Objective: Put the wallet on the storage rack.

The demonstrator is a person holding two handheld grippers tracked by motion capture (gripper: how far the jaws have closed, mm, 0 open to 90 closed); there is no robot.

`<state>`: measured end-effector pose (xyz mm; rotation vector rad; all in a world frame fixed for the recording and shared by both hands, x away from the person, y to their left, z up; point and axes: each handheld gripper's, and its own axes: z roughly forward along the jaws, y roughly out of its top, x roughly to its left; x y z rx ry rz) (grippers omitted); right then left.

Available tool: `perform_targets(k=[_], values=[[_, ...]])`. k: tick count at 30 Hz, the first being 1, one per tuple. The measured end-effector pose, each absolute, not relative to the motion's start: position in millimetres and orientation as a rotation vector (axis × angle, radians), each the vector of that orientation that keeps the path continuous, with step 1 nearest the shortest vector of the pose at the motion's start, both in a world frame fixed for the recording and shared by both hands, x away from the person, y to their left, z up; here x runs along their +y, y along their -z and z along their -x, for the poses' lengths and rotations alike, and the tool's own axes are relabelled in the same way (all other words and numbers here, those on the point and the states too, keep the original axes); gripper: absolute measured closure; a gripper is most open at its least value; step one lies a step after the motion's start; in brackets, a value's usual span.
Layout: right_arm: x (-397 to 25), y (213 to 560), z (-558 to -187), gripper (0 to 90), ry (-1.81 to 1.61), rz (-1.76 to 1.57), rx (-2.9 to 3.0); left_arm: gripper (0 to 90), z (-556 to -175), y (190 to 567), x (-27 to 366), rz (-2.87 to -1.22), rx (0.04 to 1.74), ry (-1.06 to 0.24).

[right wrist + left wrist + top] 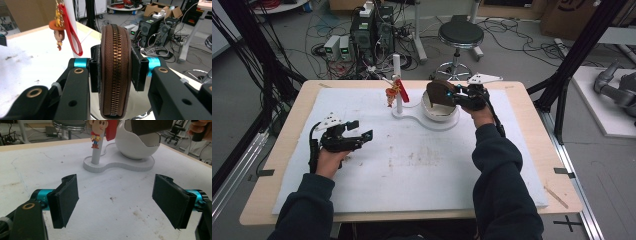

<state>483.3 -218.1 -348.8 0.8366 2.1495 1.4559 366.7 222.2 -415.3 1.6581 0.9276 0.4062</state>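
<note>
A brown zippered pouch (115,67) stands on edge between the pads of my right gripper (115,70), which is shut on it. In the high view the pouch (439,92) hangs over the white bowl (437,114), with the right gripper (458,95) at its right side. A cowboy figure keychain (391,92) with a red strap (403,91) hangs on a white post (397,82). My left gripper (359,131) rests open over the white mat at the left. In the left gripper view its black pads (65,200) stand wide apart with nothing between them.
Bowl and post share one white base (120,165) at the back middle of the white mat (412,165). A stool (460,35), computer towers (372,30) and cables stand on the floor beyond the table's far edge. Black frame posts rise at both sides.
</note>
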Motion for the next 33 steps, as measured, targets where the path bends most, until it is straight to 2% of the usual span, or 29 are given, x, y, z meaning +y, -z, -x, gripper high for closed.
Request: perform_targets(k=[13, 16, 17, 19, 20, 25, 31, 33], values=[[-217, 364, -493, 66.0, -1.366, -0.729, 2.182, 21.1, -367, 416, 222, -1.658, 0.932, -0.399], [-214, 365, -493, 63.4, -1.341, -0.707, 2.168, 21.1, -367, 416, 222, -1.658, 0.932, -0.398], [-214, 365, -493, 60.8, -1.337, -0.713, 2.17, 21.1, -367, 416, 222, -1.658, 0.932, -0.399], [-213, 366, -494, 43.9, -1.318, -0.765, 2.161, 21.1, -366, 415, 222, -1.659, 0.932, -0.396], [-215, 367, -494, 41.6, -1.322, -0.81, 2.157, 21.1, -366, 415, 223, -1.658, 0.933, -0.399], [-230, 364, -489, 47.0, -1.352, -0.847, 2.17, 21.1, -366, 416, 223, -1.659, 0.935, -0.393], [-238, 360, -483, 64.1, -1.349, -0.832, 2.214, 21.1, -366, 416, 223, -1.656, 0.937, -0.391], [-235, 361, -483, 72.7, -1.324, -0.817, 2.241, 21.1, -366, 416, 223, -1.657, 0.937, -0.394]])
